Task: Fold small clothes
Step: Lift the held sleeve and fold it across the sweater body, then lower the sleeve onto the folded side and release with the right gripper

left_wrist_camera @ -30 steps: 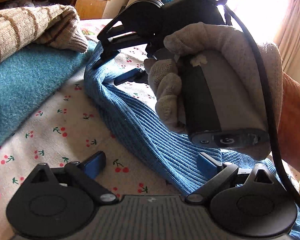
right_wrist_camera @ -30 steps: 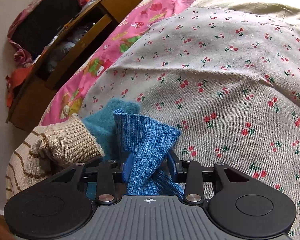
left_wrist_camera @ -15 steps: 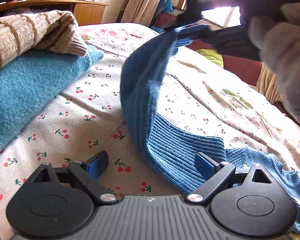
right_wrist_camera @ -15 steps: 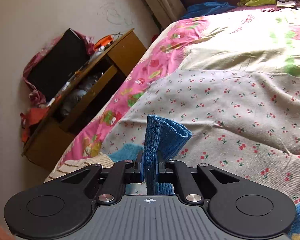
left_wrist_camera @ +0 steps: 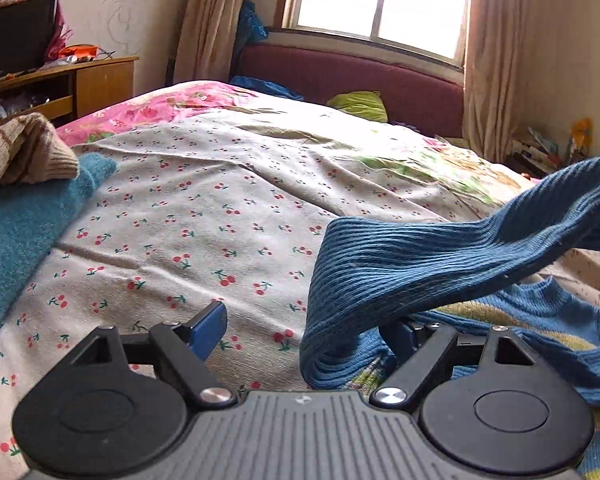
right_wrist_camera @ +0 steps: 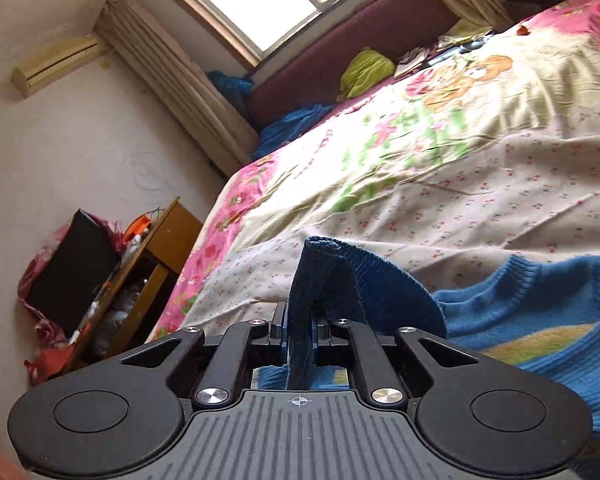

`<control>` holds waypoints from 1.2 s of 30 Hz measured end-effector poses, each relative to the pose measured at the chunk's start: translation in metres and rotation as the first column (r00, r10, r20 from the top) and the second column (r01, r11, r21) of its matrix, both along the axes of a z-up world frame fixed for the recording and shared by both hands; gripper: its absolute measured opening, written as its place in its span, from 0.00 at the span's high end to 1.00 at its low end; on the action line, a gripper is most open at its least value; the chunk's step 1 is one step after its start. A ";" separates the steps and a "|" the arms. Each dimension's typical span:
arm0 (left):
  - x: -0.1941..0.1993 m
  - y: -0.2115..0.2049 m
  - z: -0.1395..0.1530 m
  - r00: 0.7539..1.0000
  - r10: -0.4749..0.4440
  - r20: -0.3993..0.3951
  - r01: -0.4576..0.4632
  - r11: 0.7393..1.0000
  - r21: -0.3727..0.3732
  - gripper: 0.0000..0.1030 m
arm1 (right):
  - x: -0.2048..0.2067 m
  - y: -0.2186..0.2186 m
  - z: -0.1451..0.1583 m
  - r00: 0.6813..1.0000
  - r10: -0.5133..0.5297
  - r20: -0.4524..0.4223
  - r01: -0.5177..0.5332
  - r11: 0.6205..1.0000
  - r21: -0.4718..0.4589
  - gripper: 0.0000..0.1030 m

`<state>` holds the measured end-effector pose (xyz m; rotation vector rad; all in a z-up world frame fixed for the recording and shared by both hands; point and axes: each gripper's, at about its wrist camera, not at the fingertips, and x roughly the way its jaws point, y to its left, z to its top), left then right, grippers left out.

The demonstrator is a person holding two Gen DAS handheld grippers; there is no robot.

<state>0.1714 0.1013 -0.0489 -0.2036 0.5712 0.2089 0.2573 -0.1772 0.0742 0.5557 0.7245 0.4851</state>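
Note:
A small blue ribbed knit sweater (left_wrist_camera: 420, 264) with yellow stripes lies on the cherry-print bedsheet (left_wrist_camera: 204, 208). One sleeve is lifted and stretched toward the right edge of the left wrist view. My left gripper (left_wrist_camera: 304, 326) is open, its fingers straddling the fold of the sleeve near the sheet. My right gripper (right_wrist_camera: 299, 330) is shut on the sleeve cuff (right_wrist_camera: 324, 280), held up above the sweater body (right_wrist_camera: 540, 320).
A teal knit garment (left_wrist_camera: 24, 236) with a beige striped sweater (left_wrist_camera: 20, 152) on it lies at the left. A wooden cabinet (left_wrist_camera: 88, 80) stands beside the bed. A maroon headboard (left_wrist_camera: 360, 80) and window are at the far end.
My right gripper has closed on the sleeve cuff and carried it up and to the right across the sweater. My left gripper has stayed low and open.

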 end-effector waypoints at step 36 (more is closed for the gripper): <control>0.014 -0.094 0.021 0.972 -0.221 -0.084 0.237 0.906 0.350 0.11 | -0.022 -0.124 -0.069 0.972 -0.235 0.013 0.232 0.966 0.118 0.91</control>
